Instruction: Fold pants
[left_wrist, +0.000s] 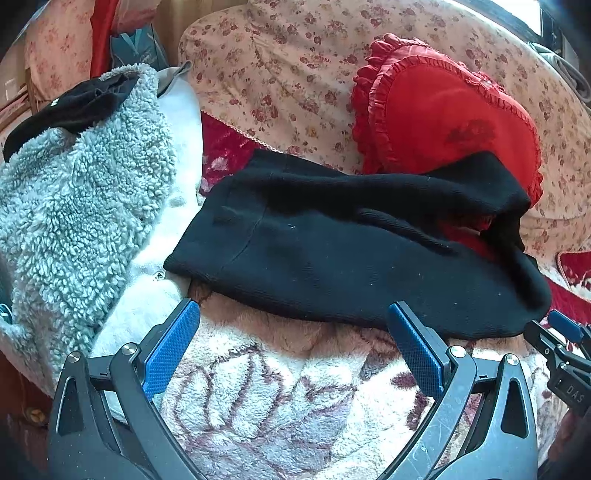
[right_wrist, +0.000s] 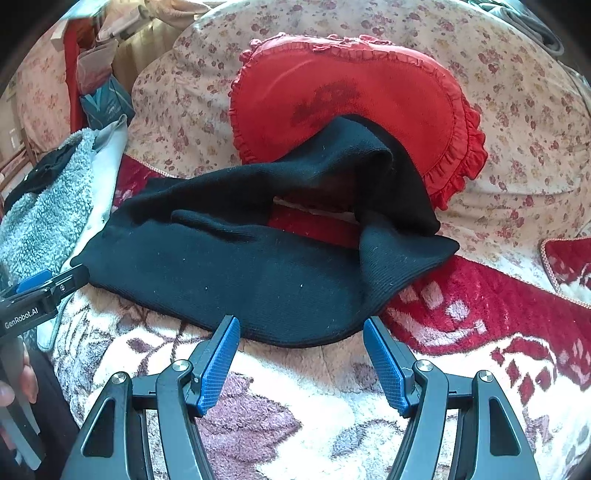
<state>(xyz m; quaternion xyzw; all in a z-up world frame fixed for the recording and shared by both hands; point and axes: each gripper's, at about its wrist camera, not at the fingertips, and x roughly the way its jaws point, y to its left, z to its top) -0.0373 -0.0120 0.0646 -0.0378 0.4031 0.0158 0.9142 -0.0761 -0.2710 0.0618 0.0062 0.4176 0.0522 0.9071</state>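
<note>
The black knit pants (right_wrist: 229, 273) lie across a plush cream blanket w/ a maroon leaf print (right_wrist: 295, 398), near edge just in front of both tongs; the far leg climbs onto a red heart-shaped cushion w/ a ruffled edge (right_wrist: 388, 92) and folds back, so part of the cushion and the dark gap under that fold can't be made out. Which end is the waistband is hard to tell. Left tongs (left_wrist: 291, 354) stand wide, nothing between the blue pads, hovering over the blanket just short of the pants' hem; in the right wrist view only their tip shows at the left edge, w/ part of the person's hand (right_wrist: 14, 384) cut off by the frame. Right tongs (right_wrist: 301, 354) are also spread wide and hold nothing, pads either side of the pants' near edge but apart from it. To the left sits a grey-blue sherpa fleece garment (left_wrist: 74, 206) w/ a small black cloth item (left_wrist: 74, 107) on top; what that item is can't be told. Behind everything runs a cream floral-print covered backrest (left_wrist: 295, 62), and a red patterned plush throw (right_wrist: 480, 302) lies to the right under the blanket's edge. Room beyond is blurred and clipped by the fisheye rim.
</note>
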